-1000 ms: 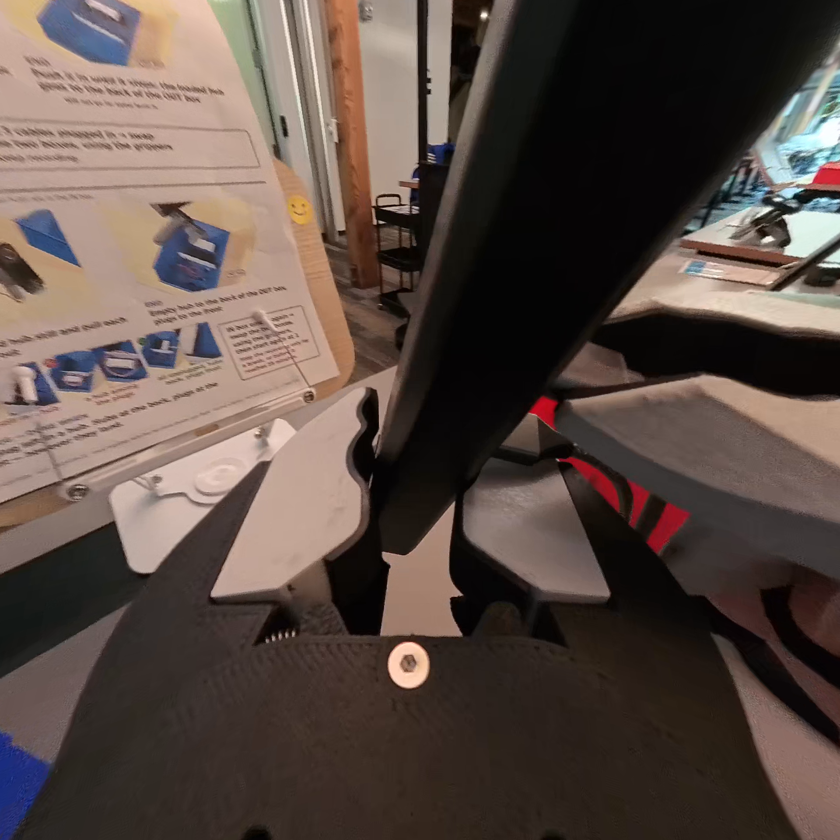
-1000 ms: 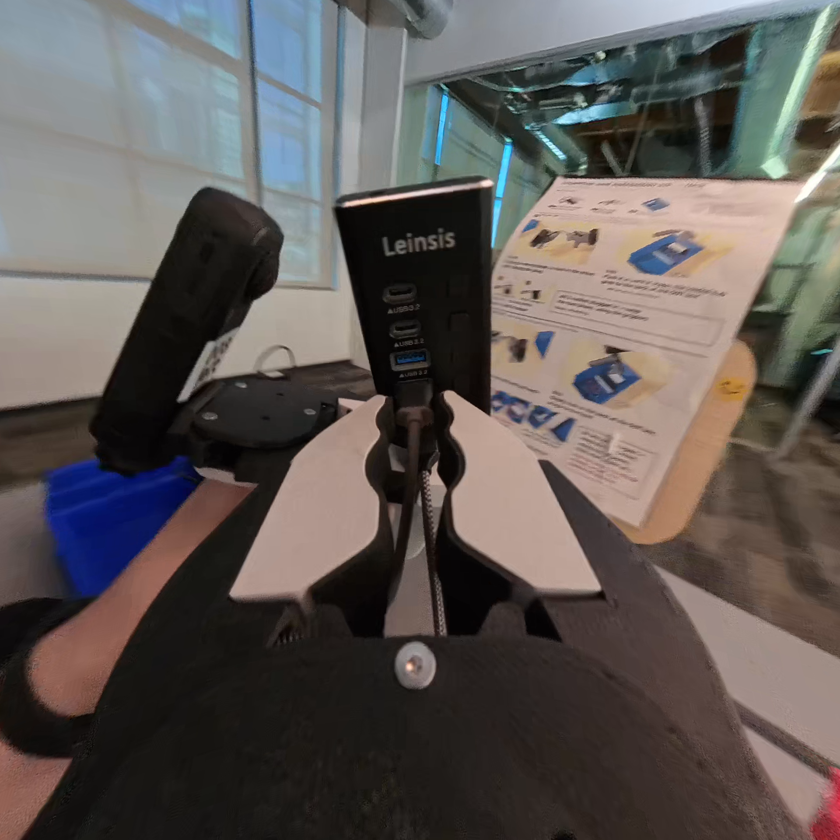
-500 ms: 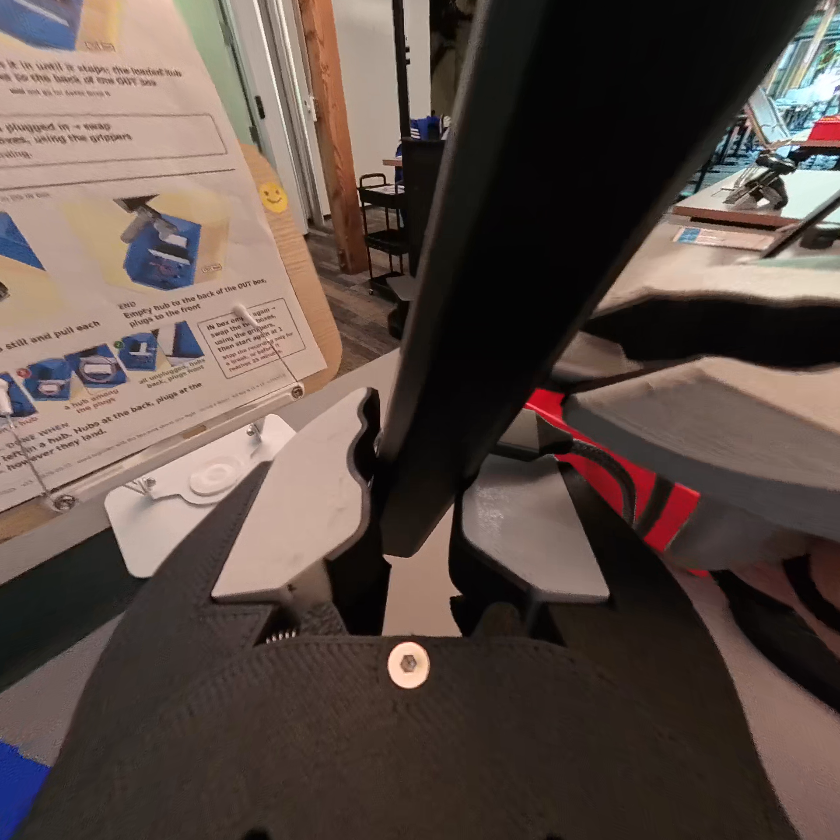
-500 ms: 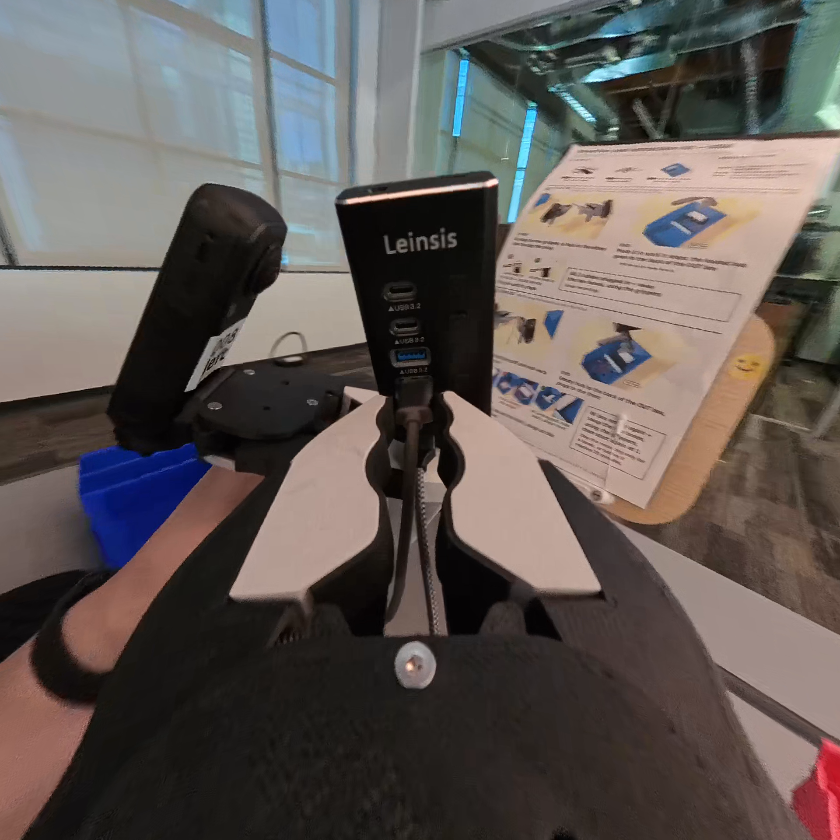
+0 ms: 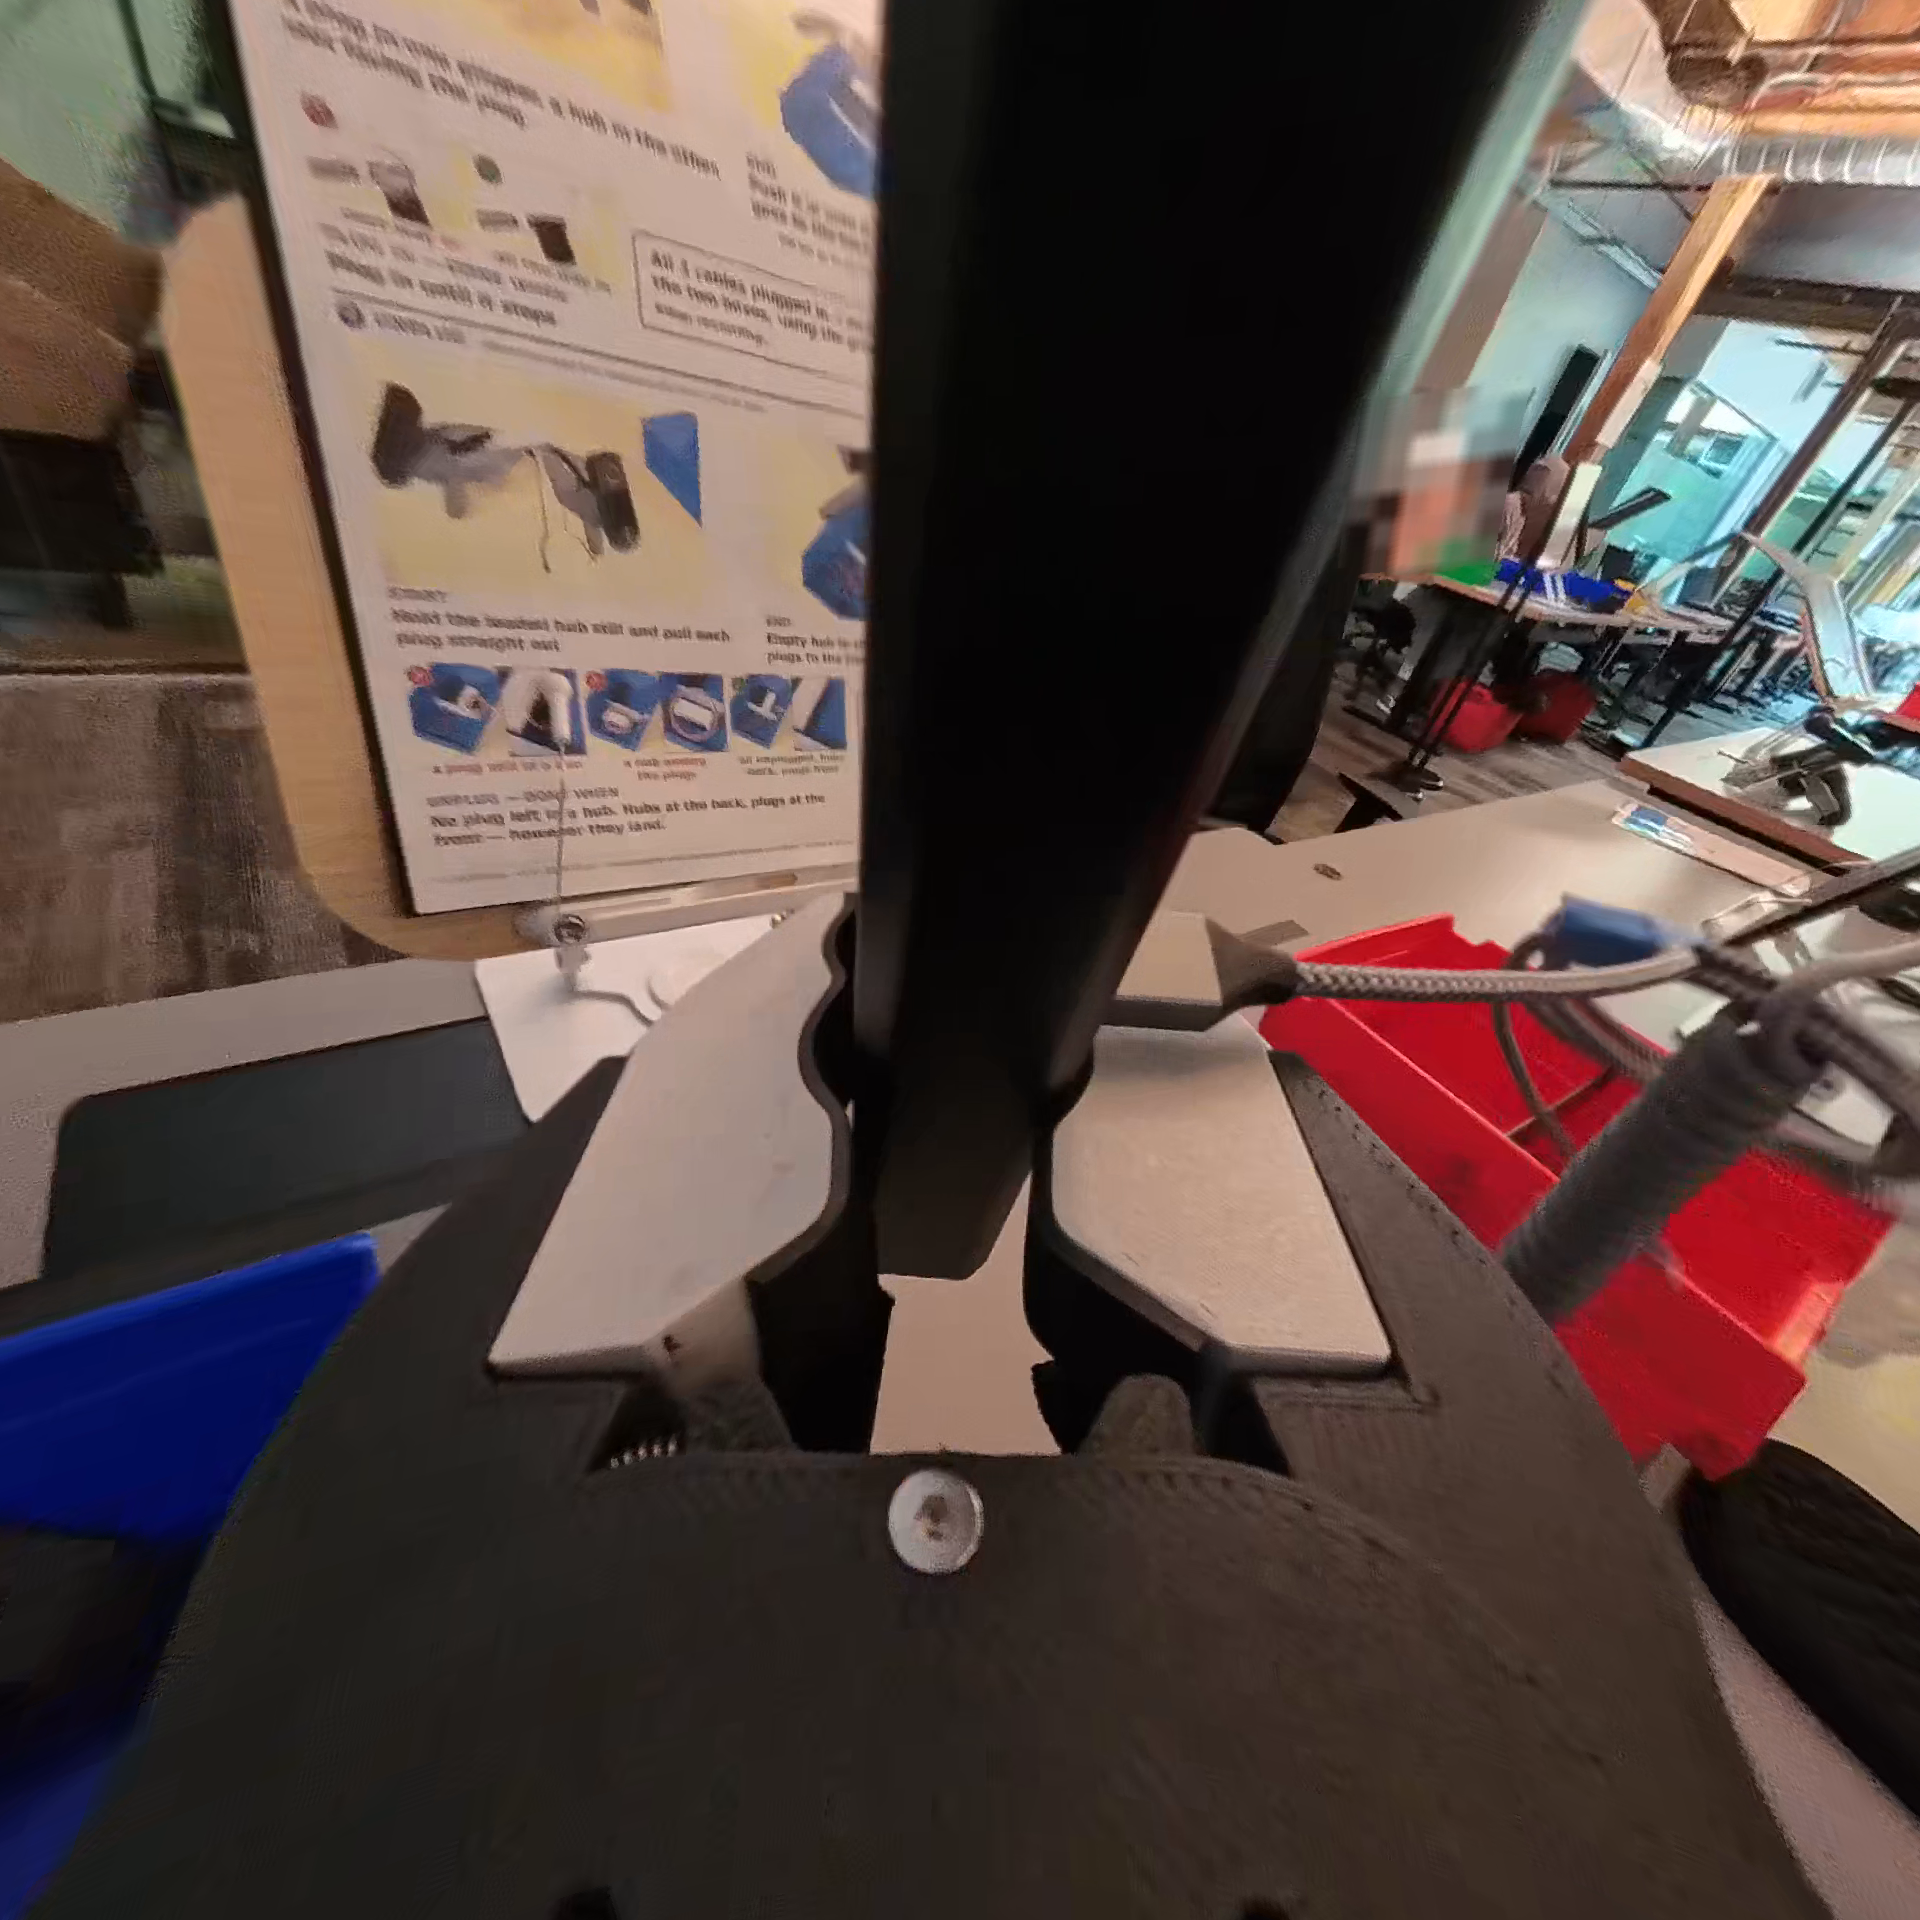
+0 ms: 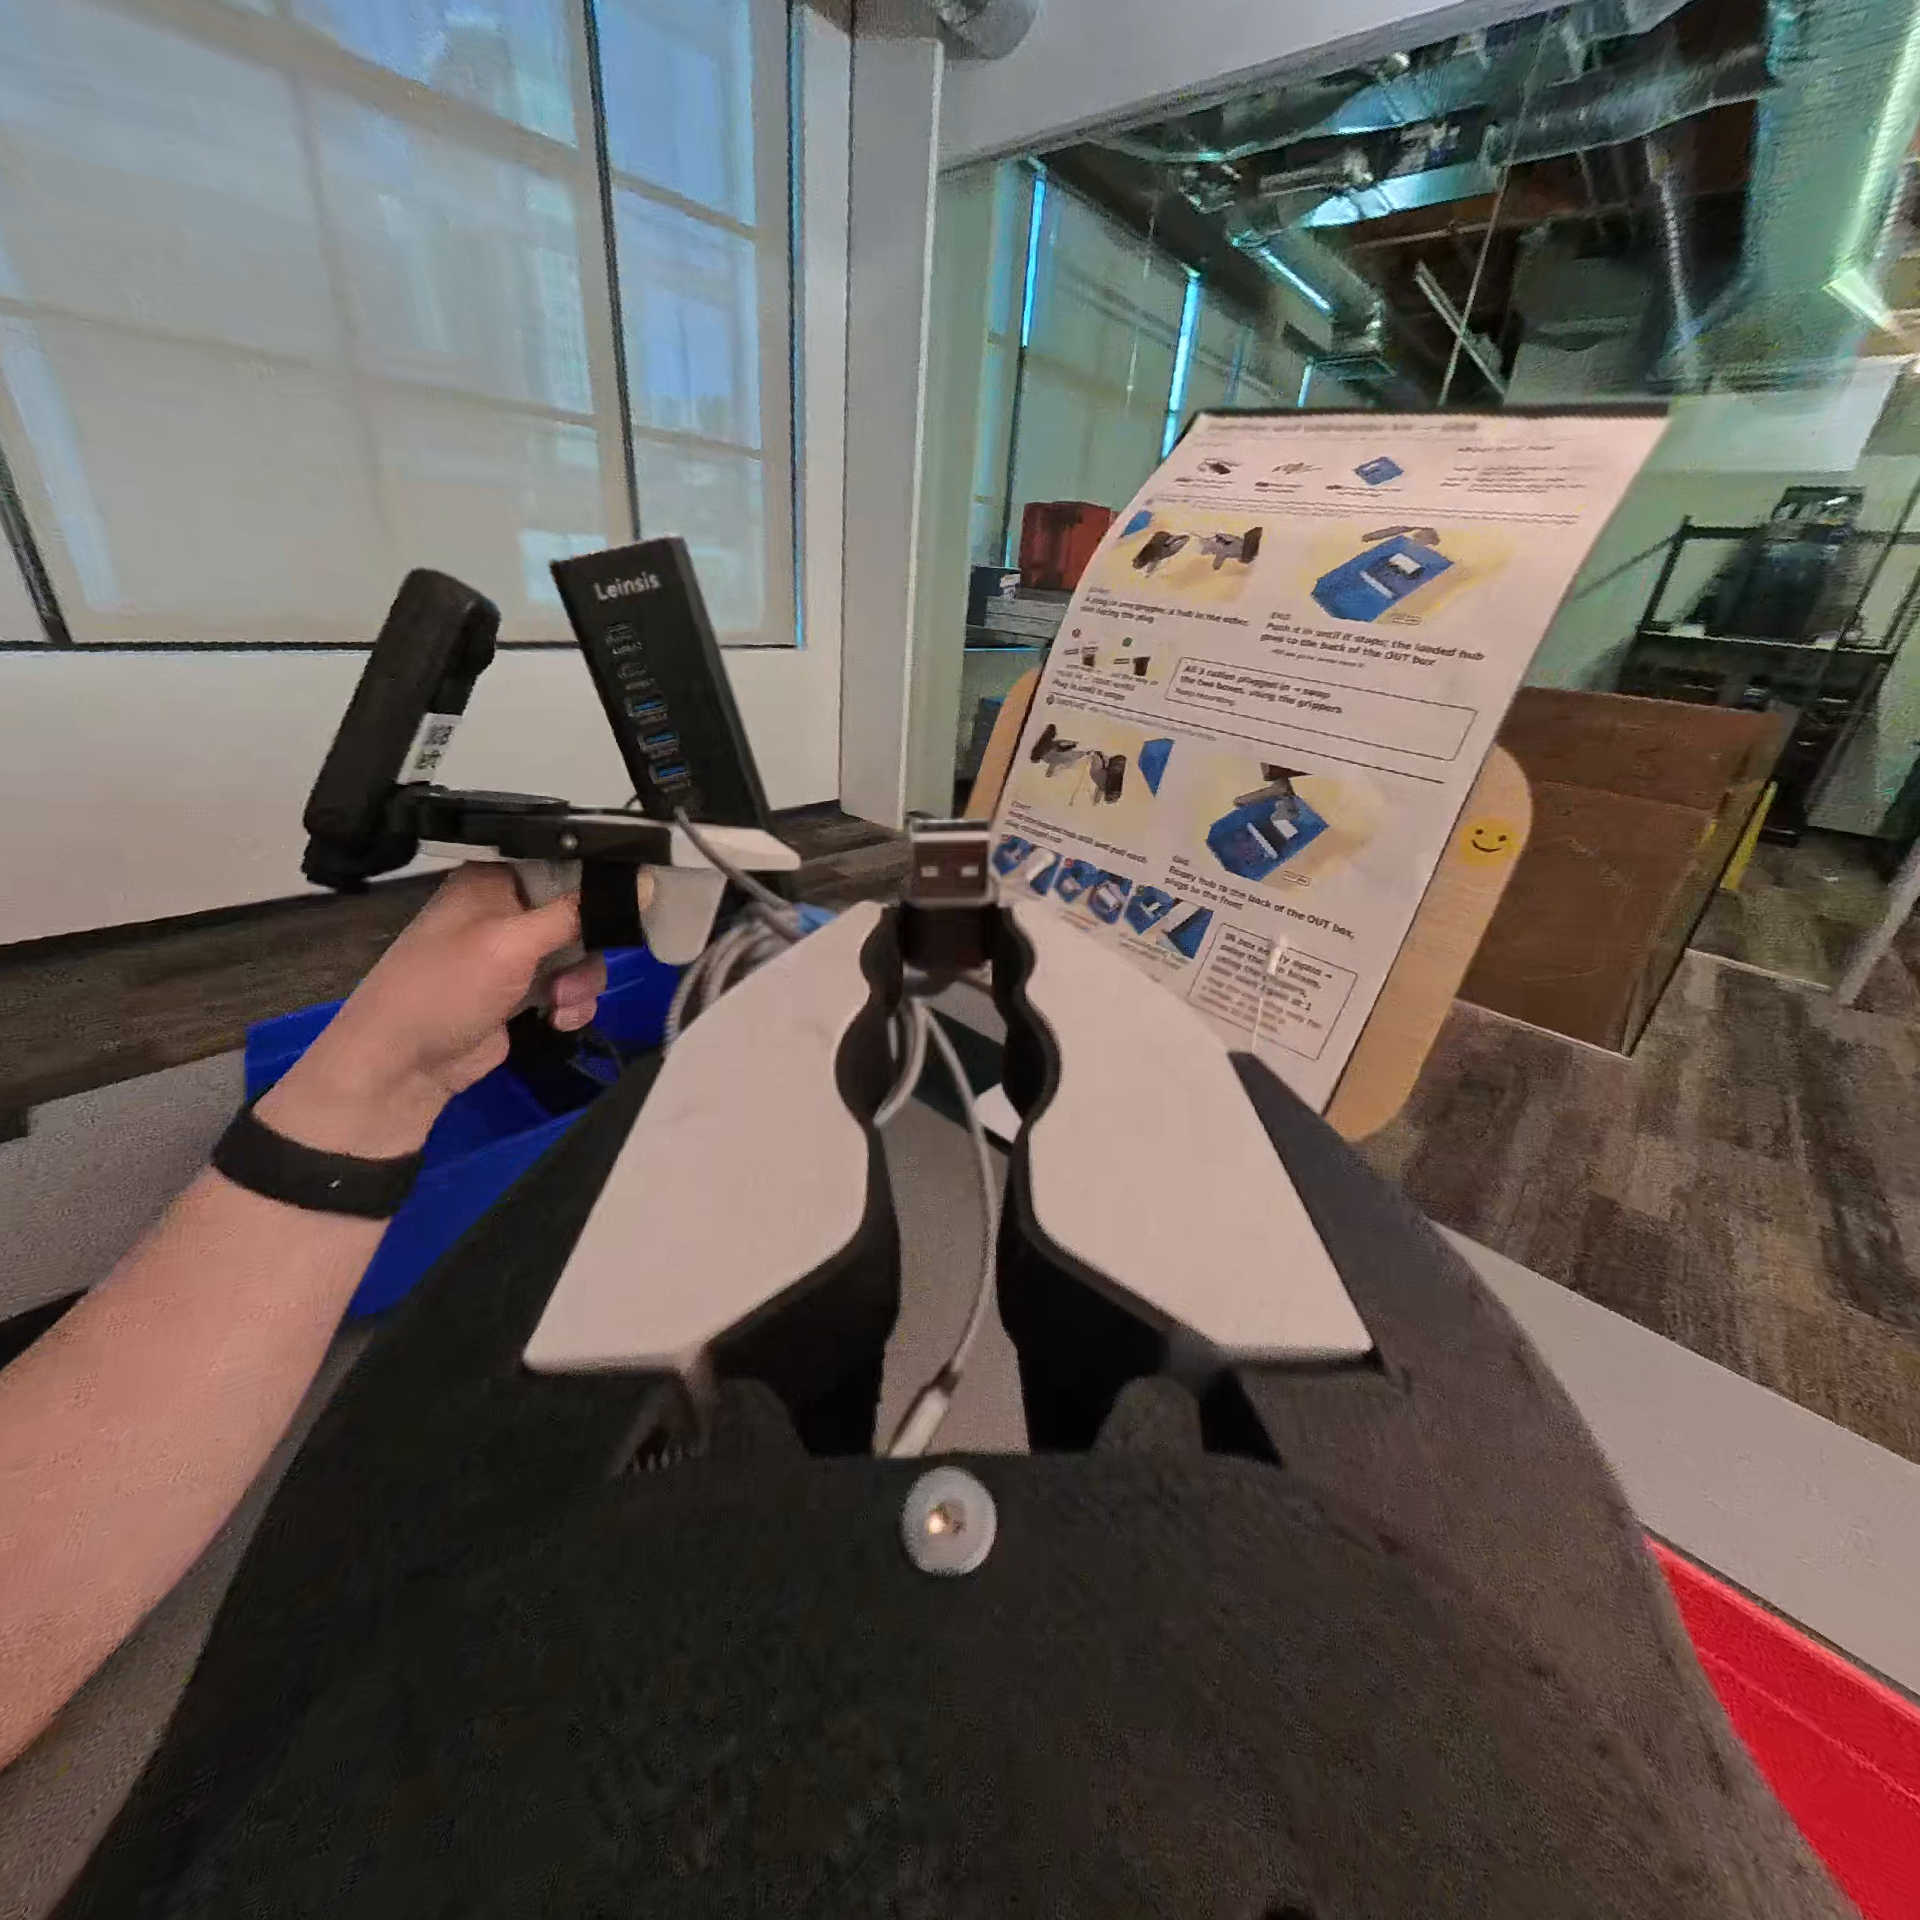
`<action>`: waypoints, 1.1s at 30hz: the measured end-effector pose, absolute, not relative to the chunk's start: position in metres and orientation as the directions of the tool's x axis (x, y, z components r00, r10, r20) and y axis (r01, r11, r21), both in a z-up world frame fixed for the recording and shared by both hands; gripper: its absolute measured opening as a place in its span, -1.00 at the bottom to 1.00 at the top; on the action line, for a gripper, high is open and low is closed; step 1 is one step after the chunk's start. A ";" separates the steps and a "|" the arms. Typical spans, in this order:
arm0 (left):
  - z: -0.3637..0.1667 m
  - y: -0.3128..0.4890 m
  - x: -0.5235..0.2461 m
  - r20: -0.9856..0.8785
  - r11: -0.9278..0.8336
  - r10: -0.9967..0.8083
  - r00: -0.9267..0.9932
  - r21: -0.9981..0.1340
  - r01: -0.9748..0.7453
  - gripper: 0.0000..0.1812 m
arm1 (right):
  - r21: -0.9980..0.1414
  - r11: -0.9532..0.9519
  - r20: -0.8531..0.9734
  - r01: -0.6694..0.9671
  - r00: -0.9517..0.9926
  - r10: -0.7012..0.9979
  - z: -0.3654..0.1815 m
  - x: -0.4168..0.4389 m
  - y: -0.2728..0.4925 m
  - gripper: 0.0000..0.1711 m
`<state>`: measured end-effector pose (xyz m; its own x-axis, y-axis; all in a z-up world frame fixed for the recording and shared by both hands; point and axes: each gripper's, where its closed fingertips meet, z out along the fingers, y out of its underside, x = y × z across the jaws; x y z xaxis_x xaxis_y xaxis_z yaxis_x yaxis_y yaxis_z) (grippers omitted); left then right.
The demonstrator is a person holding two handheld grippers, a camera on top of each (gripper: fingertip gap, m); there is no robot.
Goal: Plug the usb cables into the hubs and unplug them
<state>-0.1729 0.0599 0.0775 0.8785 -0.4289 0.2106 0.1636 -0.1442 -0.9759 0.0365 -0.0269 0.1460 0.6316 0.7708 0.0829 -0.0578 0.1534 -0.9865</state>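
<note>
Left wrist view: left claw [image 5: 951, 1049] clenched on the lower end of a black hub [image 5: 1091, 520], which stands upright and fills the centre, its top cut off by the frame and its port face hidden. A braided grey cable [image 5: 1455, 977] is plugged into the hub's right side, just above the claw; a second thicker cable [image 5: 1662, 1153] crosses near, blurred. Red bin [image 5: 1507, 1143] at right, blue bin [image 5: 156, 1403] at lower left, both partly cut off; instruction sheet [image 5: 582, 520] behind, half hidden by the hub; grey tabletop [image 5: 1455, 862]. Right wrist view: right claw [image 6: 945, 935] clenched on a loose USB plug [image 6: 948, 868], metal end forward, its pale cable [image 6: 961, 1195] trailing back between the fingers. Hub [image 6: 665, 696] well apart at left, tilted, held by the left claw [image 6: 727, 847] in a person's hand [image 6: 457, 997]; one cable hangs from its lowest port.
</note>
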 end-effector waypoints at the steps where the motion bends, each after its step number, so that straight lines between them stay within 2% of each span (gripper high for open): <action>1: 0.082 0.056 -0.175 0.199 -0.128 -0.437 0.877 -0.979 0.158 -0.63 | -0.986 0.154 0.082 -0.067 0.610 0.788 0.149 0.038 -0.035 -0.79; 6: 0.094 0.046 -0.165 0.113 -0.092 -0.404 0.908 -0.992 0.082 -0.62 | -0.968 0.225 0.131 -0.114 0.534 0.835 0.170 0.040 -0.073 -0.79; 10: 0.090 0.047 -0.148 0.145 -0.130 -0.468 0.872 -0.987 0.094 -0.62 | -0.949 0.257 0.140 -0.185 0.483 0.864 0.183 0.047 -0.098 -0.80; 13: 0.094 0.038 -0.124 0.187 -0.145 -0.595 0.782 -0.982 0.125 -0.62 | -0.975 0.216 0.158 -0.048 0.535 0.830 0.162 0.035 -0.077 -0.80; 15: 0.097 0.031 -0.110 0.151 -0.129 -0.633 0.759 -0.988 0.089 -0.62 | -0.981 0.190 0.175 0.031 0.553 0.814 0.144 0.021 -0.055 -0.79; 17: 0.096 0.030 -0.101 0.092 -0.113 -0.614 0.784 -0.993 0.029 -0.62 | -0.988 0.152 0.146 0.024 0.469 0.871 0.133 0.004 -0.049 -0.79; 20: 0.091 0.032 -0.088 0.052 -0.116 -0.602 0.796 -0.993 -0.022 -0.62 | -0.993 0.119 0.116 0.002 0.236 0.965 0.125 -0.020 -0.068 -0.80; 25: 0.082 0.039 -0.072 0.082 -0.158 -0.594 0.800 -0.987 -0.016 -0.62 | -0.982 0.117 0.120 0.145 0.008 0.993 0.092 -0.052 -0.094 -0.80; 29: 0.083 0.044 -0.076 0.121 -0.159 -0.566 0.815 -0.987 0.037 -0.62 | -0.929 0.127 0.095 0.348 -0.108 0.990 0.050 -0.070 -0.106 -0.79; 33: 0.097 0.042 -0.101 0.144 -0.100 -0.516 0.844 -0.989 0.108 -0.62 | -0.829 0.123 0.087 0.546 -0.091 0.992 0.009 -0.061 -0.095 -0.79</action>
<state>-0.1006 0.0420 0.0971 0.8443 -0.5161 0.1444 0.1080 -0.1001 -0.9891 -0.0608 -0.0950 0.0089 -0.0909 0.9921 0.0870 0.5456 0.1227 -0.8290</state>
